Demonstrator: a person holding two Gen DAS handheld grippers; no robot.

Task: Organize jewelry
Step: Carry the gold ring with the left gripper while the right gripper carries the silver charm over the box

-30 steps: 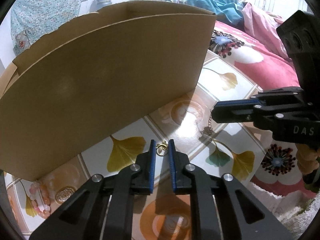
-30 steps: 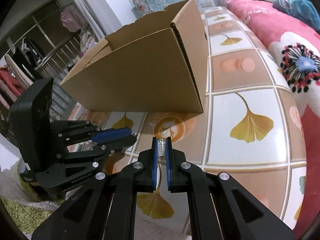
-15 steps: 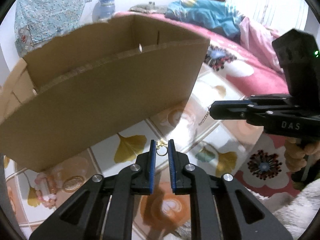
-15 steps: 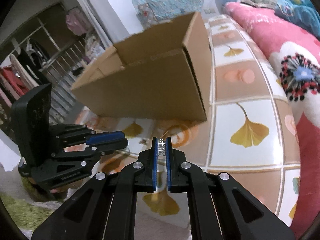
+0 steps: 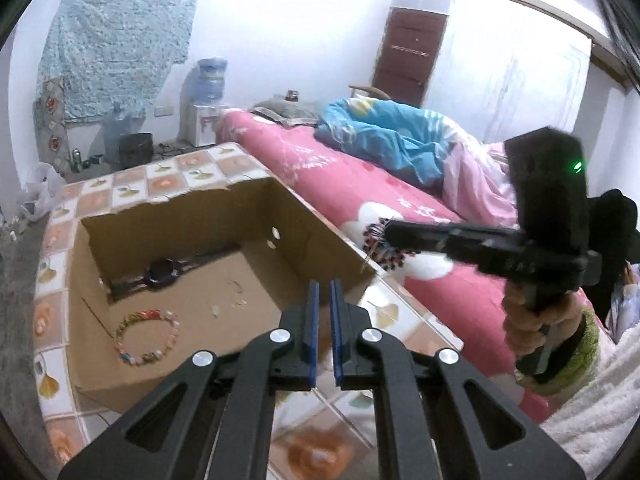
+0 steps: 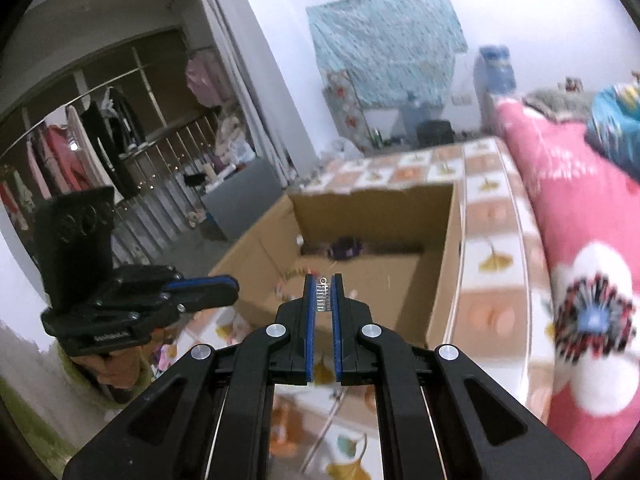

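Up front in the left wrist view, the left hand-held gripper is closing, blue pads near together, nothing visible between them. Beyond it an open corrugated cardboard box holds a round beaded bracelet.

From the right wrist view, the right hand-held gripper pinches a small silvery ridged charm above the box's near edge.

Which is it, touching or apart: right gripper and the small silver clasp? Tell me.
Touching. In the right wrist view the right gripper pinches the silver clasp between its blue pads.

Both grippers raised, box interior visible
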